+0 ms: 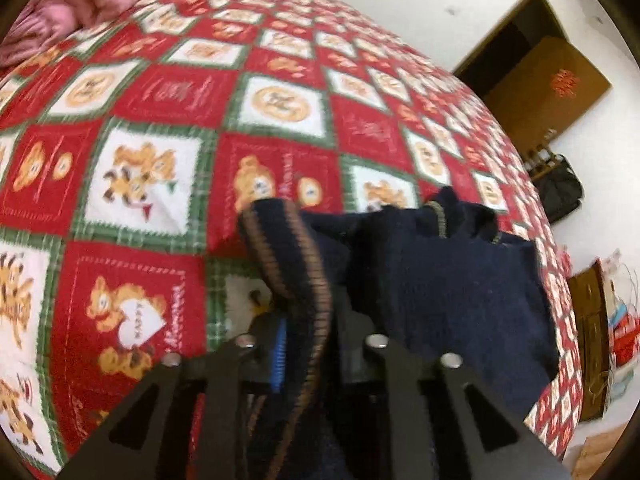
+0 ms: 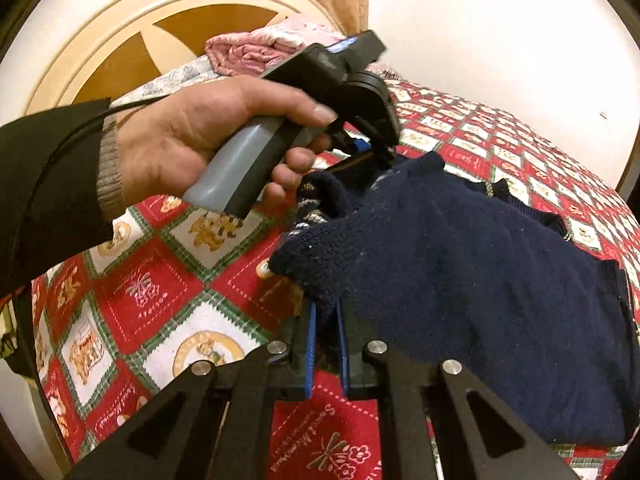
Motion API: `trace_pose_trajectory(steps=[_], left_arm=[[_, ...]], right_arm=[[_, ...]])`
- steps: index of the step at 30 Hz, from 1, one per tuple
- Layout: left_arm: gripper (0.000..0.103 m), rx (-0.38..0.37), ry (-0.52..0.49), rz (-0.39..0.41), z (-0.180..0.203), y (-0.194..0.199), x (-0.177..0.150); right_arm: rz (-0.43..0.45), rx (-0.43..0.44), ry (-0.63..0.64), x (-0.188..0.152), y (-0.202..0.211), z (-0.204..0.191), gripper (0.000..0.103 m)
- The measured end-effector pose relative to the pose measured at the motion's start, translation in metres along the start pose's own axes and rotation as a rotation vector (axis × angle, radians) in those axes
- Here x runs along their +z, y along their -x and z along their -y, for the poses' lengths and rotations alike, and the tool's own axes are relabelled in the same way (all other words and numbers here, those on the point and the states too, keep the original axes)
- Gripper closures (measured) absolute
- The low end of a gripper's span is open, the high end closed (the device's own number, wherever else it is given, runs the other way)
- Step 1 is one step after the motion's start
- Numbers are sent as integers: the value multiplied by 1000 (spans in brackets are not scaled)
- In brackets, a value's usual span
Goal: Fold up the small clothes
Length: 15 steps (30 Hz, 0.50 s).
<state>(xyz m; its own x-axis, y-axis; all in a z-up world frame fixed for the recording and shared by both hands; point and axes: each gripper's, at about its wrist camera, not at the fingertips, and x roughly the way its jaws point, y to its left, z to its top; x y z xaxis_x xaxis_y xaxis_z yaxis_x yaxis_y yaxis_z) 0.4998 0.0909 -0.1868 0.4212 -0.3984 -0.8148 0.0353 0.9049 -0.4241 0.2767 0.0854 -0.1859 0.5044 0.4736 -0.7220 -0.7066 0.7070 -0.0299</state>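
A small navy knit sweater [image 2: 480, 280] lies on a red, white and green quilted bedspread [image 2: 160, 288]. My right gripper [image 2: 325, 312] is shut on a folded corner of the sweater at its near left edge. My left gripper [image 1: 308, 332] is shut on the sweater's striped ribbed hem [image 1: 288, 264], which drapes up between its fingers; the rest of the sweater [image 1: 448, 288] hangs to the right. In the right wrist view the left gripper [image 2: 372, 156] is held by a hand [image 2: 192, 136] at the sweater's far left edge.
The bedspread [image 1: 160, 120] covers the whole bed. A pink blanket [image 1: 68, 4] lies by the headboard [image 2: 120, 40]. A dark bag [image 1: 560, 192] and wooden furniture [image 1: 540, 76] stand by the wall beyond the bed.
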Motion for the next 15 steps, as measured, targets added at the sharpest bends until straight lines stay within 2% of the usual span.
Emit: trace_pose_trajectory(steps=[1,2,3,4,5,8,10,12,13,14,15], left_arm=[[73,-51,25,13,-4,2,-1],[57,-109,54,24,-8,4,-1],[47,-168,84,28,-12,5,-2],[25,-206,100,26,-14,5,-3],[16,-253,109,29,-16,6,-5],[15,-266,83,34,-14,5,-6],[17,-184,41,-2,-8,-4,-6],[18,-158,23,-7,-3,-7,-6],[22,-119,18,-7,-1,-9,-5],[36,-101,15,-10,0,-11,-5],[60,-93,8,-12,1,-13,-4]], right_arm=[[-2,2,0,-1,-1,-1,94],[-4,5,-2,-1,-2,0,94],[-7,9,-5,-2,-4,0,94],[-11,14,-7,-2,-5,-1,94],[-12,17,-7,-3,-6,-1,94],[-24,24,1,-5,-12,-4,94],[-31,26,6,-7,-15,-6,94],[-34,29,6,-8,-17,-7,94],[-34,30,3,-9,-17,-6,94],[-33,32,1,-9,-17,-6,94],[-32,32,0,-9,-17,-6,94]])
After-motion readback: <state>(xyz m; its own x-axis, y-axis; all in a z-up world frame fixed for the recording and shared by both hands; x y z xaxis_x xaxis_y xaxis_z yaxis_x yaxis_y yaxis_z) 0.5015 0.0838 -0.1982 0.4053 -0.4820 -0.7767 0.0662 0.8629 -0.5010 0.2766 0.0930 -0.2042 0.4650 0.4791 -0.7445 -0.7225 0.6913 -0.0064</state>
